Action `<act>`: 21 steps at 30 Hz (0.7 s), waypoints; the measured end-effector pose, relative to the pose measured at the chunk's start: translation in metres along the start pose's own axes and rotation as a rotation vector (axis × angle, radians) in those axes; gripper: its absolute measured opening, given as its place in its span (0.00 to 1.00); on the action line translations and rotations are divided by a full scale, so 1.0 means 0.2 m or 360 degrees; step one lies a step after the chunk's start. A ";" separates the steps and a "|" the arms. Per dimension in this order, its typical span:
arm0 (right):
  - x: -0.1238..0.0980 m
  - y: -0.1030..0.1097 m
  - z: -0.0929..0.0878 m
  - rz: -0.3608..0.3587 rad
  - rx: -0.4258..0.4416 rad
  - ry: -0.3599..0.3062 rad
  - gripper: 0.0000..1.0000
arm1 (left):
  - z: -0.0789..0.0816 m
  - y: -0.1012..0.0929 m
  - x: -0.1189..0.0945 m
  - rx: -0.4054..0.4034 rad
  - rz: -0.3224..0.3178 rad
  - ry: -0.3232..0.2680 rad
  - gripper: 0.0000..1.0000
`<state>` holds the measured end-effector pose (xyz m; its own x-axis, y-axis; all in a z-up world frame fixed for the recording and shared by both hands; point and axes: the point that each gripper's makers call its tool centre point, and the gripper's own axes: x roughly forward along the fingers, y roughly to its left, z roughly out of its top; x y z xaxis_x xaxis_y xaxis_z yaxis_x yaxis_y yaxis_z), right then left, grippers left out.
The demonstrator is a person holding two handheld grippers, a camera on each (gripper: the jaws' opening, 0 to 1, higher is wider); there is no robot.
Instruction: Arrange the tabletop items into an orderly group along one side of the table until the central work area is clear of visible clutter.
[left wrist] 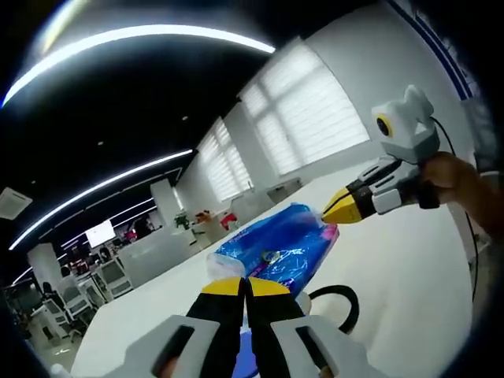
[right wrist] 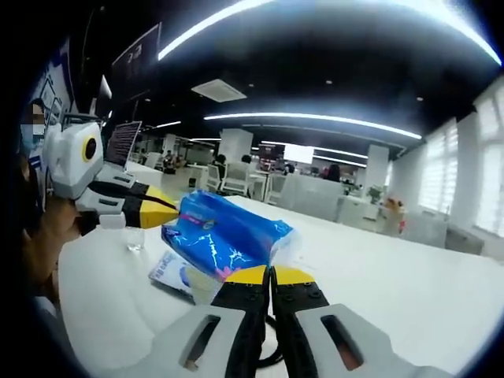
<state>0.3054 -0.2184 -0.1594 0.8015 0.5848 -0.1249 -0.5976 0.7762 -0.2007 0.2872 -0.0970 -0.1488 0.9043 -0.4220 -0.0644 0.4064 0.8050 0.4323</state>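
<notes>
Holding a blue plastic pack [left wrist: 277,246] between both tools, I have my left gripper [left wrist: 245,287] pinched tight on one end and my right gripper [right wrist: 272,276] clamped on the other, lifting it above the white table [left wrist: 409,260]. A black cable loop [left wrist: 339,303] lies beneath. Around us: open-plan office, blinds [left wrist: 303,106], ceiling light strips [right wrist: 315,118].
</notes>
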 end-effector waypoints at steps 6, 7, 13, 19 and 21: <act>-0.02 -0.02 -0.01 -0.0020 0.0005 0.0005 0.00 | 0.01 -0.04 0.01 0.0001 -0.0016 -0.0011 0.00; -0.02 -0.03 -0.02 -0.0026 0.0004 0.0006 0.00 | 0.01 -0.06 0.01 0.0002 -0.0021 -0.0012 0.00; -0.05 -0.05 -0.03 -0.0050 0.0002 0.0009 0.00 | 0.03 -0.10 0.02 0.0015 -0.0034 -0.0022 0.00; -0.06 -0.08 -0.04 -0.0067 0.0002 0.0016 0.00 | 0.04 -0.13 0.04 0.0012 -0.0043 -0.0034 0.00; -0.07 -0.09 -0.04 -0.0076 -0.0004 0.0018 0.00 | 0.04 -0.14 0.04 0.0017 -0.0046 -0.0034 0.00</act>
<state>0.3046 -0.2417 -0.1619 0.8292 0.5446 -0.1260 -0.5588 0.8024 -0.2093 0.2823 -0.1252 -0.1542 0.8892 -0.4538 -0.0577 0.4306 0.7879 0.4401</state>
